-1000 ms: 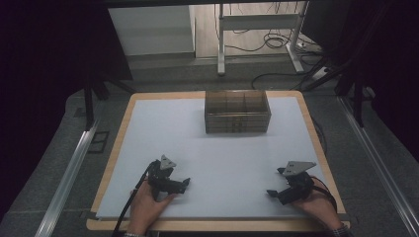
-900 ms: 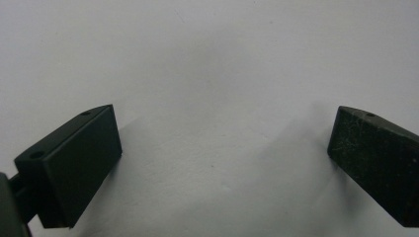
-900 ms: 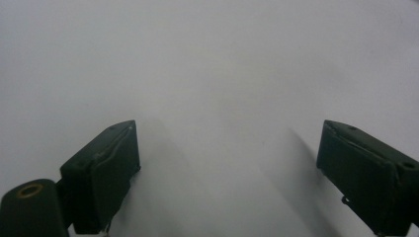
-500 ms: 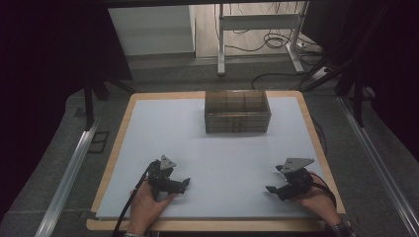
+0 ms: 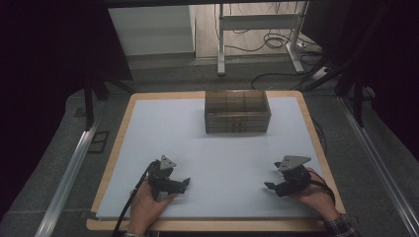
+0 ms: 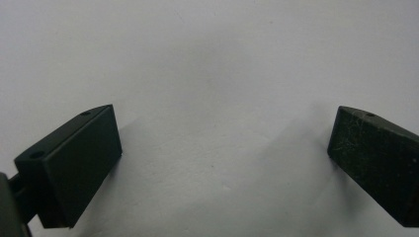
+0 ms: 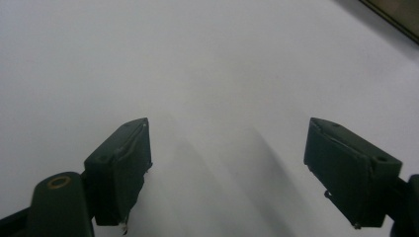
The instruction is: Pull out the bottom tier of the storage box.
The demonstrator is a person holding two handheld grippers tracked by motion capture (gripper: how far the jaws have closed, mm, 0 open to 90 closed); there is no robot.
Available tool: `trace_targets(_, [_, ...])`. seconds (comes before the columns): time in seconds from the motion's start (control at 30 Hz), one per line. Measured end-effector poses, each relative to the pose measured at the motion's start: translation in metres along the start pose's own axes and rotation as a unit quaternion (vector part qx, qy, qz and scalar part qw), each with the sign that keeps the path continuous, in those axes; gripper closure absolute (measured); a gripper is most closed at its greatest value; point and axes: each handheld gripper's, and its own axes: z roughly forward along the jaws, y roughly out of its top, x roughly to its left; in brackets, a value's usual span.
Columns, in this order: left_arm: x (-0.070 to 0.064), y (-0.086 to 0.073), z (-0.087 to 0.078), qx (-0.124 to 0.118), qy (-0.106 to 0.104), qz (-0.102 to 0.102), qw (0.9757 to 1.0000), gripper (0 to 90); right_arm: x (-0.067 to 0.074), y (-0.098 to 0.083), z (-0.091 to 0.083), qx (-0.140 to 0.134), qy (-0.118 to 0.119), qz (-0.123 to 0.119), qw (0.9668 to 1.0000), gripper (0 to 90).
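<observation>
My left gripper [image 5: 187,181] rests low over the white mat [image 5: 222,153] near the front left, held in a hand and pointing right. Its jaws stand wide apart in the left gripper view [image 6: 225,143], with bare mat between them. At the front right, my right gripper [image 5: 268,186] points left, also in a hand. Its jaws have just been closing a little, but they are still apart [image 7: 227,158] with nothing between them. A brown see-through compartment box [image 5: 237,111] stands at the back middle of the mat, far from both grippers.
The mat lies on a table with a wooden rim [image 5: 117,148]. A corner of the box [image 7: 395,12] shows at the top right of the right gripper view. Beyond the table are desk legs [image 5: 221,44] and floor cables [image 5: 269,42].
The right gripper has edged slightly to the left. The left gripper and the box are where they were.
</observation>
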Motion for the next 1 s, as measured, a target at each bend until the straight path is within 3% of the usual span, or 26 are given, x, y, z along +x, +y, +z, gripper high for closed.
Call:
trace_targets(0.57, [0.000, 0.000, 0.000, 0.000, 0.000, 0.000, 1.0000, 0.0, 0.001, 0.015, 0.008, 0.005, -0.038, -0.049, 0.9981, 24.0])
trace_targets(0.73, [0.000, 0.000, 0.000, 0.000, 0.000, 0.000, 1.0000, 0.0, 0.003, 0.020, 0.012, 0.003, -0.063, -0.079, 0.9949, 27.1])
trace_targets(1.0, [0.000, 0.000, 0.000, 0.000, 0.000, 0.000, 1.0000, 0.0, 0.003, 0.025, 0.016, 0.006, -0.082, -0.099, 0.9917, 32.0])
